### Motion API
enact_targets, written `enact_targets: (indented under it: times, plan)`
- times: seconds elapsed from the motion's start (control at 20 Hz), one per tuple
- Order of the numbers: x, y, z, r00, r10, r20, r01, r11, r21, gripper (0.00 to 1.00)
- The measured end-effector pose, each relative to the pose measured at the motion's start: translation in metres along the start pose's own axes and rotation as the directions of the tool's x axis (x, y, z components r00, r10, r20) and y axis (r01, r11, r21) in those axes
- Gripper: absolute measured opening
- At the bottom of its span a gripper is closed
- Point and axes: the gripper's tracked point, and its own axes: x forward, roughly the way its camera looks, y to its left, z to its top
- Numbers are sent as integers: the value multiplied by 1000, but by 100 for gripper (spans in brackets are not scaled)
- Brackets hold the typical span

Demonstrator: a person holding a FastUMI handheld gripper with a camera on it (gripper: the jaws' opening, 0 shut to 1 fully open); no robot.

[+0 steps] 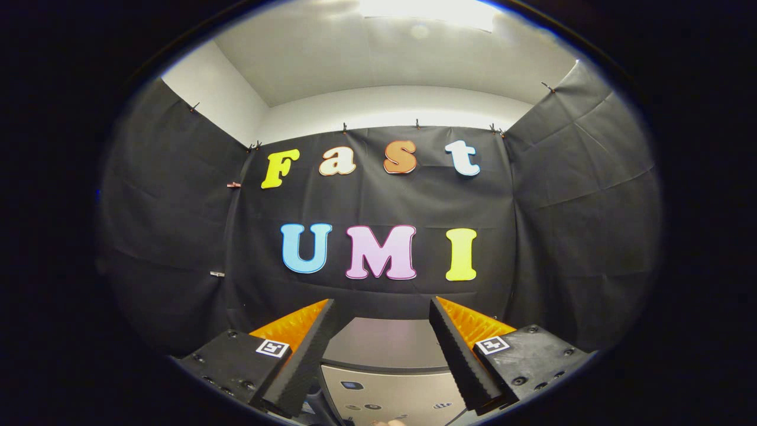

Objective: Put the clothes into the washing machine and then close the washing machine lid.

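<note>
The gripper (381, 313) hangs with its fingers (295, 373) spread wide and nothing between them, each finger block bearing a small square black-and-white marker (272, 348). Below and between the fingers sits the washer (384, 378), its grey lid (384, 343) down and a control panel (390, 396) with small buttons nearest; any labels there are too small to read. Beyond hangs the black cloth wall (177, 236), clipped to white walls under a ceiling light (426, 9).

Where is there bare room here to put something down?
The flat grey top of the washing machine lies bare between the open gripper's fingers, bordered behind by the black cloth wall. Nearer in, the control panel with its buttons is more crowded. The gripper holds nothing.
</note>
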Motion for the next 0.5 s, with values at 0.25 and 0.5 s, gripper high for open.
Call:
enact_targets:
  times: [0.25,0.5]
  plan:
    - [5,0,-2,1000,10,-6,-10,1000,6,98]
    - [10,3,-2,1000,20,-6,-20,1000,4,98]
